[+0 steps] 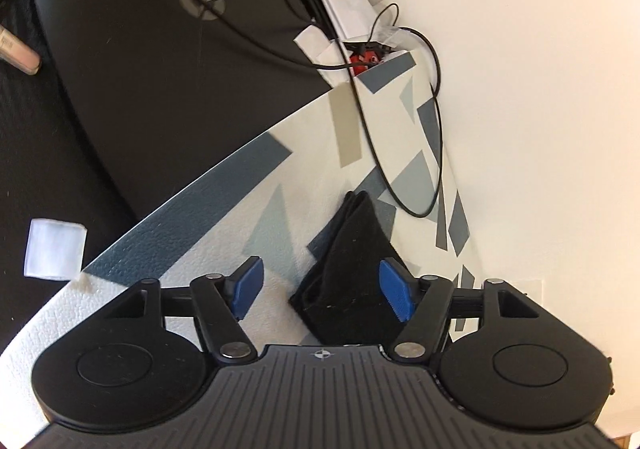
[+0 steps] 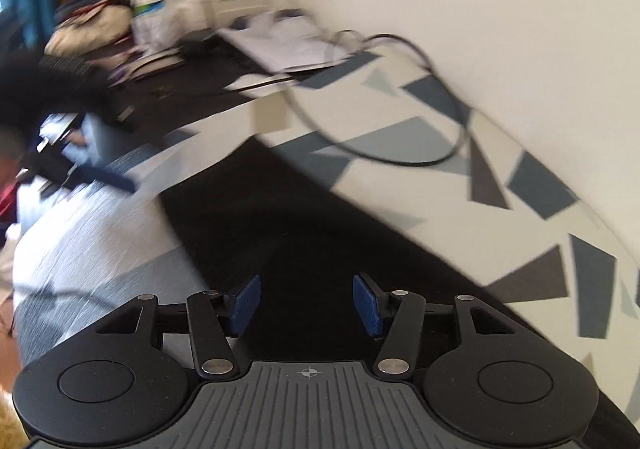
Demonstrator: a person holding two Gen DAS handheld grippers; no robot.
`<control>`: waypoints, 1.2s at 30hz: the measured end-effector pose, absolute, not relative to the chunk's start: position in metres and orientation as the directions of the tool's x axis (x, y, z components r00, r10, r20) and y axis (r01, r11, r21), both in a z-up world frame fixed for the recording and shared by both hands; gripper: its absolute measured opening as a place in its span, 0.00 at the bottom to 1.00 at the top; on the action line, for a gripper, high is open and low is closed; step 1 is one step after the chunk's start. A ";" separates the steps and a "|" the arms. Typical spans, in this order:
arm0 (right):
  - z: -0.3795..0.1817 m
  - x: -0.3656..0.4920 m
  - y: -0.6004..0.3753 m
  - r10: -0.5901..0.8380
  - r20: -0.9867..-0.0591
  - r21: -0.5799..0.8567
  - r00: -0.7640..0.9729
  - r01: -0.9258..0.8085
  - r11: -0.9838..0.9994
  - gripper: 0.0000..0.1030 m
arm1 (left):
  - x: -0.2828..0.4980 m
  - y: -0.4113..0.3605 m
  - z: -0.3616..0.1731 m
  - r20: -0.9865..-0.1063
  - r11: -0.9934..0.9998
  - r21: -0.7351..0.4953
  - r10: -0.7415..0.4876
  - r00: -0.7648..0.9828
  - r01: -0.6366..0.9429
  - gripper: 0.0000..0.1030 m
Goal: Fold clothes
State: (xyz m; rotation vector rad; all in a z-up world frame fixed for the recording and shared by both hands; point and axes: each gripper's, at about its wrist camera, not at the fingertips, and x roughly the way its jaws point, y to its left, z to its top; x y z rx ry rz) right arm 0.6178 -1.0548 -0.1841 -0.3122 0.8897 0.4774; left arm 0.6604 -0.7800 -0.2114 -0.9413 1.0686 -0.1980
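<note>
Round logo (image 1: pixel 199 2) on far black laptop (image 1: pixel 160 69), cable (image 1: pixel 400 129) looping across patterned mat (image 1: pixel 240 233), black cloth (image 1: pixel 352 269) folded, left gripper (image 1: pixel 322 291) released, right gripper (image 2: pixel 306 305) released

Beside the pebbled, leathery white mat (image 1: pixel 120 277) we see a matt black cloth (image 1: pixel 352 273) folded soft, gripper pads (image 1: pixel 394 295) of ribbed blue rubber, and a glossy black cable (image 1: pixel 438 137) beyond.

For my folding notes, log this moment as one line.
garment: black folded cloth on patterned mat | left claw: open, cloth between pads, unpressed | right claw: open, empty, above the cloth
</note>
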 end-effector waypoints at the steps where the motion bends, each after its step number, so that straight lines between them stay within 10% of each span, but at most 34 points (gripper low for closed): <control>1: -0.189 0.614 -1.047 0.274 -0.803 -0.070 0.529 -0.540 0.839 0.47 | 0.661 -0.782 -0.209 -0.660 0.618 -0.735 -0.558 0.502 -0.279 0.68; 7: -0.203 0.615 -1.027 0.286 -0.792 -0.080 0.540 -0.555 0.828 0.47 | 0.660 -0.794 -0.211 -0.634 0.560 -0.770 -0.619 0.463 -0.306 0.76; 11: -0.201 0.629 -1.033 0.300 -0.789 -0.031 0.536 -0.523 0.852 0.12 | 0.652 -0.809 -0.226 -0.596 0.478 -0.802 -0.683 0.423 -0.358 0.79; 27: -0.182 0.640 -1.072 0.432 -0.737 0.231 0.520 -0.408 0.884 0.10 | 0.663 -0.853 -0.250 -0.540 0.386 -0.840 -0.654 0.530 -0.381 0.78; 30: -0.182 0.636 -1.069 0.424 -0.739 0.212 0.523 -0.417 0.884 0.13 | 0.668 -0.856 -0.241 -0.625 0.514 -0.778 -0.571 0.533 -0.361 0.11; 34: -0.177 0.623 -1.067 0.409 -0.738 0.190 0.537 -0.415 0.890 0.61 | 0.670 -0.848 -0.239 -0.684 0.607 -0.712 -0.488 0.542 -0.353 0.07; 36: -0.171 0.612 -1.077 0.400 -0.721 0.201 0.566 -0.381 0.902 0.66 | 0.669 -0.846 -0.232 -0.704 0.668 -0.670 -0.435 0.562 -0.323 0.06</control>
